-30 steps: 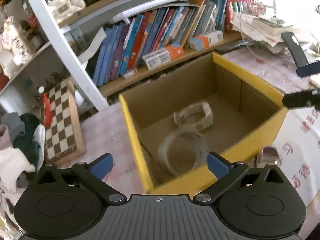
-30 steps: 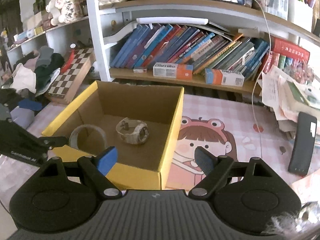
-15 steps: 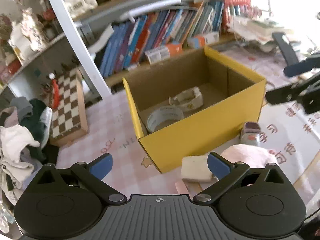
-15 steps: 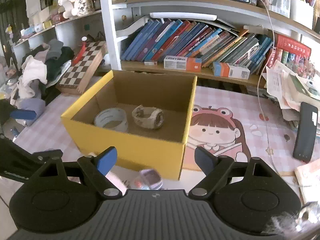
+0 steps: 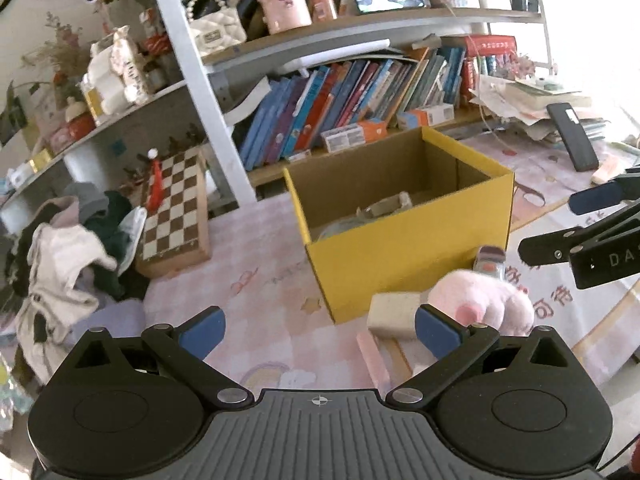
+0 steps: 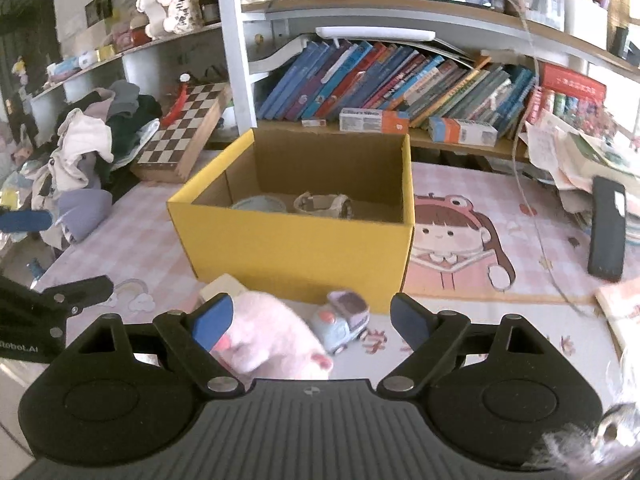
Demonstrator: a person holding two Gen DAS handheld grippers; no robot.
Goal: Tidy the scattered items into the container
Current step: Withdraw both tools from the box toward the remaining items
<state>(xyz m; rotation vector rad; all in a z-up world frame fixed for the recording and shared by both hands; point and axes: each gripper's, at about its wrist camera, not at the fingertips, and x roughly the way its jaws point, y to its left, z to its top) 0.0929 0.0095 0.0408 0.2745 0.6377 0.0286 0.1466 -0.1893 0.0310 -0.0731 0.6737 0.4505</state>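
On the near part of the desk [image 6: 460, 200], in front of the yellow cardboard box [image 6: 296, 240], three loose things lie close together: a pink plush toy [image 6: 272, 336], a small toy car [image 6: 340, 320] and a pale block [image 5: 394, 314] that looks like a sponge or an eraser. Inside the box there are already a roll of clear tape [image 6: 258, 203] and a watch [image 6: 324, 205], so the tidying seems to be partly done.

Both tools are empty. The left tool [image 5: 320, 330] has its jaws wide apart, and the right tool [image 6: 310, 322] too; nothing is pressed between the pads. I judge that the step in hand is the reach for the next item.

The plush toy is soft, round and fuzzy, so it should squash under the pads and needs a deep grip around its body. The car is hard, smooth plastic with rounded corners and may roll away if it is pushed. The block is flat-sided with a matte surface. The box has stiff, straight walls, with bare brown board inside. The next move calls for lowering one tool over one item only, without pushing the neighbours.
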